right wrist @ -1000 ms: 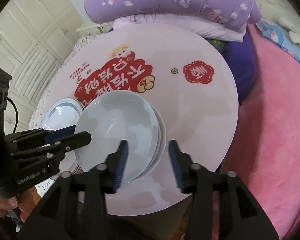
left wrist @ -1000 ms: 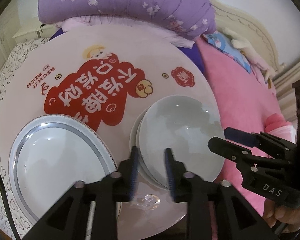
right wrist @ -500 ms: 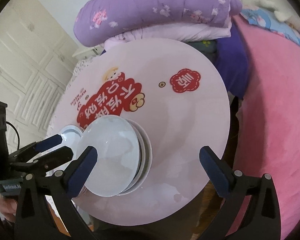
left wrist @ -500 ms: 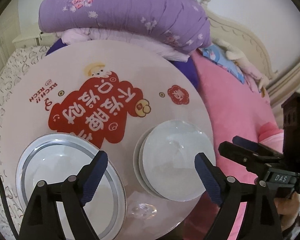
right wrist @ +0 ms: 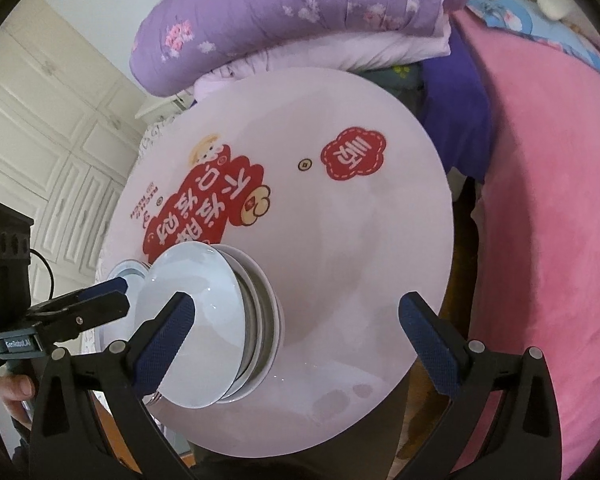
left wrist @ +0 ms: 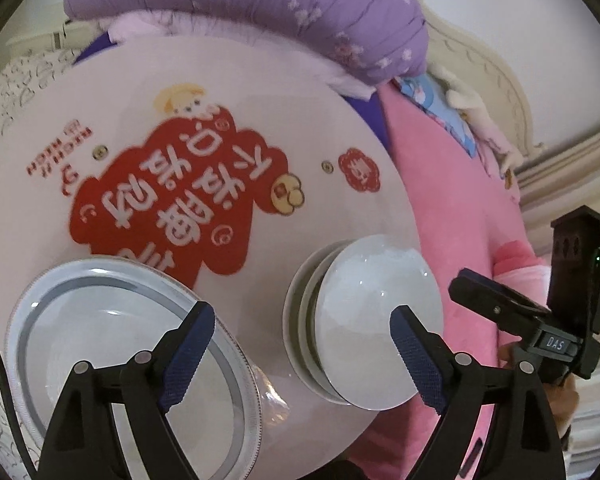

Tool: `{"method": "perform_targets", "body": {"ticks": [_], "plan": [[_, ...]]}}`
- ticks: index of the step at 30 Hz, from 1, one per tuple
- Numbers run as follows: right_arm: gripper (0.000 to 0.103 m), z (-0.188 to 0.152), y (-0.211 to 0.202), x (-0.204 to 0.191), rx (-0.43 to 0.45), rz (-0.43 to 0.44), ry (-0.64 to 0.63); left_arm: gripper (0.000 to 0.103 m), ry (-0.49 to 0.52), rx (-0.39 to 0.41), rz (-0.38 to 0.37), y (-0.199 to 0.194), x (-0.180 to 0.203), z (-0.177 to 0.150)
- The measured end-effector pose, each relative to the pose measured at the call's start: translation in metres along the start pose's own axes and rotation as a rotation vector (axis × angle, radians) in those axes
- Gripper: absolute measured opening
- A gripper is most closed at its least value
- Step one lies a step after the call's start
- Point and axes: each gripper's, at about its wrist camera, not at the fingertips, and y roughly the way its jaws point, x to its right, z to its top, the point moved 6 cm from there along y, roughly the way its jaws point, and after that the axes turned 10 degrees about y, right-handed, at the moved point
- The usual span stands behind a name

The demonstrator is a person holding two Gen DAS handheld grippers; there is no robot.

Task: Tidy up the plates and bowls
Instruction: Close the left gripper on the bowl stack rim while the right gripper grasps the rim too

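Note:
A stack of white bowls point(left wrist: 372, 320) stands near the front right edge of the round table point(left wrist: 260, 92); it also shows in the right wrist view point(right wrist: 204, 320). A grey-rimmed plate point(left wrist: 112, 344) lies at the front left, mostly hidden behind the bowls in the right wrist view point(right wrist: 128, 270). My left gripper point(left wrist: 300, 360) is open and empty, raised above the gap between plate and bowls. My right gripper point(right wrist: 296, 340) is open and empty, raised above the table just right of the bowls. It also shows at the right of the left wrist view point(left wrist: 484, 296).
The table top carries a red printed design point(left wrist: 180, 200). A purple quilt point(left wrist: 260, 4) lies behind the table, pink bedding point(left wrist: 460, 200) to its right. White cabinets point(right wrist: 40, 120) stand at the left. The left gripper shows in the right wrist view point(right wrist: 100, 300).
Both grippers went from nearly shut around the bowl stack's rim to wide open, and both pulled back up and away from the bowls. The stack stays on the table.

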Motion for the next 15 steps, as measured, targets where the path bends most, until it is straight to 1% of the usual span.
{"method": "perform_targets", "body": {"ticks": [6, 11, 15], "plan": [[0.103, -0.002, 0.016, -0.006, -0.038, 0.000, -0.017, 0.084, -0.005, -0.048, -0.035, 0.025, 0.002, -0.003], [0.103, -0.002, 0.018, -0.006, -0.043, -0.005, -0.023, 0.083, -0.007, -0.052, -0.069, 0.035, 0.006, -0.003], [0.103, -0.002, 0.020, -0.005, -0.046, -0.012, -0.023, 0.082, -0.004, -0.058, -0.081, 0.042, 0.009, -0.004]]}}
